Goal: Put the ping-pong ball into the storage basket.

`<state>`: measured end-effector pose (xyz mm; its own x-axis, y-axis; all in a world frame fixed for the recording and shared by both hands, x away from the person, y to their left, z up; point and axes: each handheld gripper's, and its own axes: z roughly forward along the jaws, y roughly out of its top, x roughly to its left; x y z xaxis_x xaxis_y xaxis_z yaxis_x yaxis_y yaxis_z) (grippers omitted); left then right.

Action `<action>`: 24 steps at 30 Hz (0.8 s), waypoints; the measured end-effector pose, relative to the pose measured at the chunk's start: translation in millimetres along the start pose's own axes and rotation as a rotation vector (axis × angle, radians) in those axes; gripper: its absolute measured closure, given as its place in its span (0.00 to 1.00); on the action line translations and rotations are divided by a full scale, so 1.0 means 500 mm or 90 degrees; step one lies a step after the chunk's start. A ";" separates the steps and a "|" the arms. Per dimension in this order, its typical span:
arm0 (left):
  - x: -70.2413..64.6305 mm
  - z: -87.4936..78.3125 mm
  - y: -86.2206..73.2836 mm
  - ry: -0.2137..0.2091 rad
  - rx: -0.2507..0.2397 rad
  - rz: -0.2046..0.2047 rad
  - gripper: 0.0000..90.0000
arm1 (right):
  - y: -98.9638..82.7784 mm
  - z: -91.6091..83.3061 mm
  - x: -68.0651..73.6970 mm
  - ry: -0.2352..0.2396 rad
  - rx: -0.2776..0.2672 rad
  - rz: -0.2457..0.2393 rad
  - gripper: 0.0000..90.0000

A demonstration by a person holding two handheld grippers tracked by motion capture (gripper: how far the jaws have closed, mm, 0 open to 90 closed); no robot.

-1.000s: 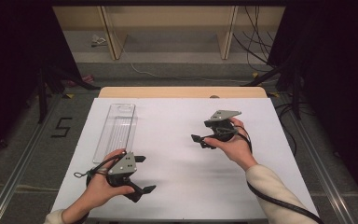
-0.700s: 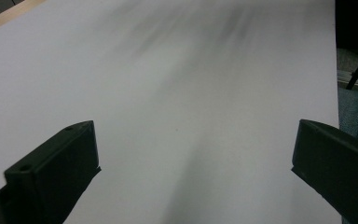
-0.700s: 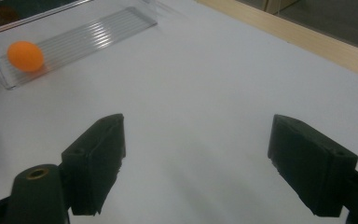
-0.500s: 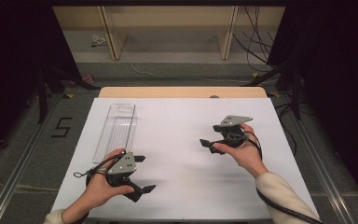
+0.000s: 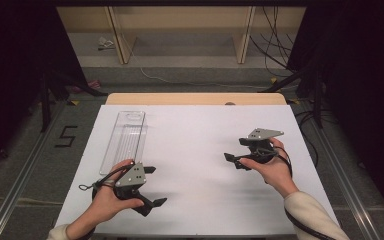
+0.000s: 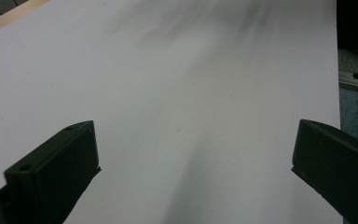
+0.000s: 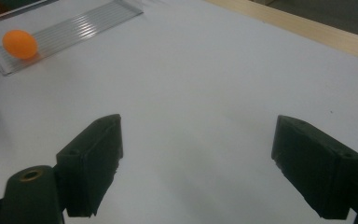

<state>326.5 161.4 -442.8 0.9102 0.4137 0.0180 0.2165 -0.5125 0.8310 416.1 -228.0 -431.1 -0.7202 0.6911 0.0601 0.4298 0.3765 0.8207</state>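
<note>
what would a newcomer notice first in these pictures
The two black hand-held grippers stand out on the white table: the left hand-held gripper near the front left, the right hand-held gripper at mid right, both with jaws apart and nothing held. Next is the clear ridged tray along the table's left side. The right gripper view shows an orange ball resting on it.
</note>
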 end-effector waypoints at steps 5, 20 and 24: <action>0.001 0.000 0.000 0.000 0.000 0.001 0.00 | -0.010 -0.011 -0.001 -0.004 -0.001 0.002 0.19; 0.001 -0.002 0.000 0.002 -0.001 0.001 0.00 | -0.039 -0.051 0.001 -0.012 -0.003 0.010 0.19; 0.001 -0.002 0.000 0.003 -0.001 -0.001 0.00 | -0.046 -0.057 0.003 -0.013 -0.002 0.009 0.19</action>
<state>326.7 162.5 -442.0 0.9083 0.4179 0.0201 0.2164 -0.5104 0.8322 389.3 -253.3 -433.6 -0.7029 0.7087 0.0609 0.4385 0.3643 0.8216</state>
